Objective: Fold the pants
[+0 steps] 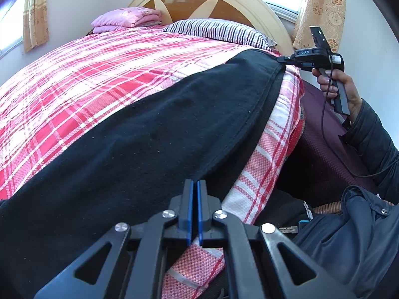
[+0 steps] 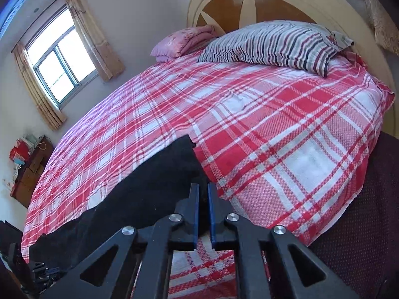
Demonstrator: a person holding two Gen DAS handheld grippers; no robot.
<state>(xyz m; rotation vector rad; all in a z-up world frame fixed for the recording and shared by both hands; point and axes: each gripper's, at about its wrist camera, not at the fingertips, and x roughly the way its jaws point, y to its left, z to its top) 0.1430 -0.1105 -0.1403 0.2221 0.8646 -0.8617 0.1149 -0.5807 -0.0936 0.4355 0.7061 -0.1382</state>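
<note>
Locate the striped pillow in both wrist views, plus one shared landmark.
Left wrist: striped pillow sits top centre-right, against the headboard, beyond the black pants.
Right wrist: striped pillow sits upper right, larger, on the plaid sheet.
Shared landmark: folded pink blanket, just left of the pillow in both.

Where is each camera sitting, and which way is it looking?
Left wrist view: sits on the left gripper, looking across the long black fabric pants on the red-and-white plaid bedsheet toward the headboard; shows a hand holding the right gripper.
Right wrist view: sits on the right gripper, clamped on the pants' corner, facing the headboard and the window; the left gripper's tip shows bottom left.
Shared: pants, bedsheet, striped pillow, folded pink blanket.
</note>
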